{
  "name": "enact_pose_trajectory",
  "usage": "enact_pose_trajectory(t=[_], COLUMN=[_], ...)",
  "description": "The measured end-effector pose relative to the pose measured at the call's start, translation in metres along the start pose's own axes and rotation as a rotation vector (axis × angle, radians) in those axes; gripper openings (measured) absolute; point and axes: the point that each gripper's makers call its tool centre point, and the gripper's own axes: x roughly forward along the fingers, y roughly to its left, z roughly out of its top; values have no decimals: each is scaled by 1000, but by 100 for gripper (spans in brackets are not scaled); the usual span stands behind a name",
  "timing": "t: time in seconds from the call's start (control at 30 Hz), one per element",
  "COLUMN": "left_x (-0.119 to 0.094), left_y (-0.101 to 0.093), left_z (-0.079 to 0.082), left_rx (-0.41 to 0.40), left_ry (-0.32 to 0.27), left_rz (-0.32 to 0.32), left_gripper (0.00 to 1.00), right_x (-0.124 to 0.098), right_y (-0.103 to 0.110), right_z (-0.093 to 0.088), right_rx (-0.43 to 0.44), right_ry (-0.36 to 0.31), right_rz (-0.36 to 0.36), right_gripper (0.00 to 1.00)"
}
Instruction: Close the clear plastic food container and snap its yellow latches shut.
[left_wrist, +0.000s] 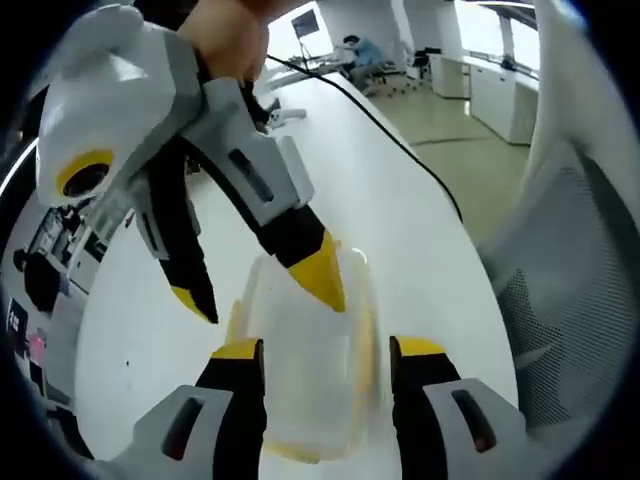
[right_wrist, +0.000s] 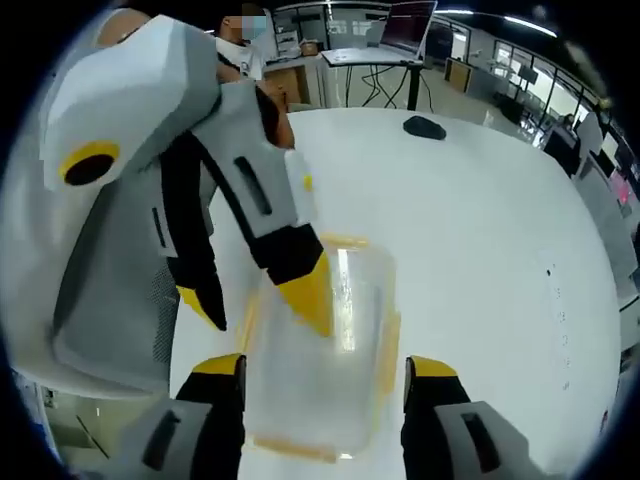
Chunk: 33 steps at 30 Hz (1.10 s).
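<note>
Broad white tabletop (left_wrist: 420, 230) (right_wrist: 480, 230) underneath everything, with a thin black cable (left_wrist: 400, 140) trailing across it in the left gripper view and a small dark computer mouse (right_wrist: 424, 127) near its far edge in the right gripper view. Clear plastic rectangular food container with yellow latches (left_wrist: 305, 385) (right_wrist: 320, 350) flat on the table, lid on top, between each view's own yellow-tipped jaws. Left gripper (left_wrist: 325, 350) (right_wrist: 255, 290) with jaws spread apart on either side of the container, one yellow tip over the lid's near edge in the right gripper view. Right gripper (right_wrist: 325, 365) (left_wrist: 265, 285) likewise spread wide, straddling the container, one tip down by the lid's far end in the left gripper view. Grey mesh office chair back (left_wrist: 570, 300) just beyond the table edge.
</note>
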Motion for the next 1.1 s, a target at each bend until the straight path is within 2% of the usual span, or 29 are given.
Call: enact_pose_trajectory(t=[0.1,0.23,0.33,0.43,0.5,0.57,0.63,0.73,0.83,0.87,0.93,1.03,1.1], left_x=[-5,-11,-12,-15,-15,-15,-15,-13,-11,-11,-8,-5,-1], left_y=[7,13,15,19,14,12,14,17,22,19,21,20,20], left_z=[-7,-9,-11,-12,-12,-14,-19,-23,-29,-32,-40,-41,-45], left_rx=[-7,-7,-41,-51,-94,-103,-101,-97,-79,-78,-47,-36,-31], left_ry=[20,22,34,39,29,23,40,54,66,78,111,112,126], left_rz=[-12,-29,-55,-75,-123,-154,-152,-157,-164,-192,-189,-201,-207], left_gripper=[54,57,65,67,73,78,81,90,99,99,99,95,95], right_x=[0,-3,-4,-5,-6,-6,-5,-3,0,2,5,11,14], right_y=[4,6,7,10,13,16,21,21,22,23,20,19,19], right_z=[-4,-6,-7,-9,-11,-13,-15,-22,-28,-31,-36,-38,-40], right_rx=[-1,17,45,52,53,53,82,111,111,117,97,96,82], right_ry=[1,-12,-22,-27,-23,-32,-41,-35,-25,-20,0,6,17], right_rz=[-10,-23,-29,-32,-36,-33,-20,-37,-43,-43,-67,-74,-83], right_gripper=[68,73,74,78,82,85,90,99,99,99,99,99,95])
